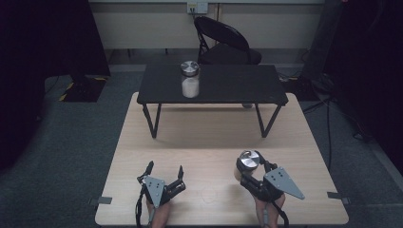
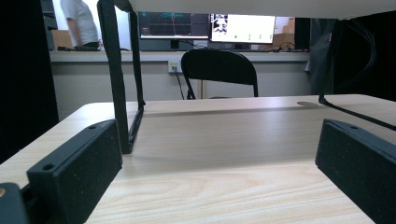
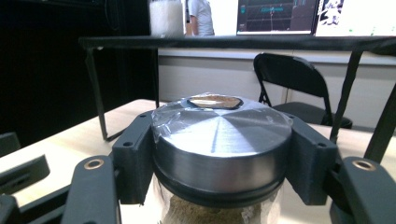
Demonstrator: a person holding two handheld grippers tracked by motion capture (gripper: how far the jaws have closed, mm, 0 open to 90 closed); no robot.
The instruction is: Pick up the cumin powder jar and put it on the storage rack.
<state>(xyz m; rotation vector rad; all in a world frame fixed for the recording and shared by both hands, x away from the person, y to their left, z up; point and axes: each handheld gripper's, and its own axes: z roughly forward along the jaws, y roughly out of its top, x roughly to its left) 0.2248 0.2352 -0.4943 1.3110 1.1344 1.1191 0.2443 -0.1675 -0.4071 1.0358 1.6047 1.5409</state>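
Note:
A glass jar with a silver metal lid (image 1: 249, 162) is at the front right of the light wooden table (image 1: 199, 142). My right gripper (image 1: 253, 170) is shut on this jar; in the right gripper view its jaws press both sides of the lid (image 3: 219, 140), with brownish powder visible below. A second jar with white powder (image 1: 190, 79) stands on the small black raised table (image 1: 237, 85). My left gripper (image 1: 165, 174) rests at the front left, open, with nothing between its black fingers (image 2: 79, 168).
The black raised table stands on thin metal legs (image 1: 152, 121) at the far half of the wooden table. A black folding chair (image 1: 223, 42) is behind it. Cables lie on the grey carpet at the right.

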